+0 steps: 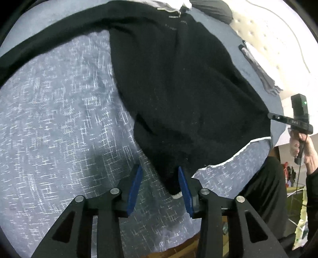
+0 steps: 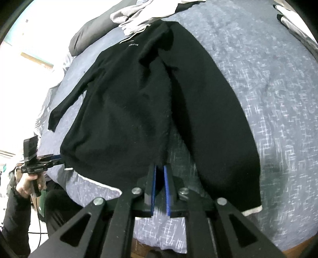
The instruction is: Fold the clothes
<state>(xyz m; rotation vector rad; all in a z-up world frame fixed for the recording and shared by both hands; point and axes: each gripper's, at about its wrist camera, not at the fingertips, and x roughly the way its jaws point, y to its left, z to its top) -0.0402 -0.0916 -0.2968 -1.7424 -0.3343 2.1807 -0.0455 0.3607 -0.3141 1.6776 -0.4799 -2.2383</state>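
A black sweater [image 1: 178, 89] [image 2: 129, 109] lies spread on the blue-grey patterned bed cover [image 1: 59, 119]. One sleeve [image 1: 49, 39] stretches out to the side. The other sleeve [image 2: 218, 119] lies alongside the body, ending in a white cuff [image 2: 252, 211]. My left gripper [image 1: 159, 168] is open at the near hem. The white-trimmed hem corner [image 1: 175, 193] lies between its blue pads [image 1: 135, 188], loose against one of them. My right gripper [image 2: 160, 168] is nearly shut, pinching the other hem corner. From the other wrist it appears at the hem's right end [image 1: 271, 116]. The left gripper [image 2: 56, 157] shows at the hem's left end.
A grey garment heap [image 2: 135, 15] and a dark pillow [image 2: 89, 39] lie beyond the collar. Folded clothes [image 1: 258, 67] rest by the cream tufted headboard [image 1: 278, 39]. The bed's near edge runs just under both grippers. A person's hands [image 1: 296, 146] hold the handles.
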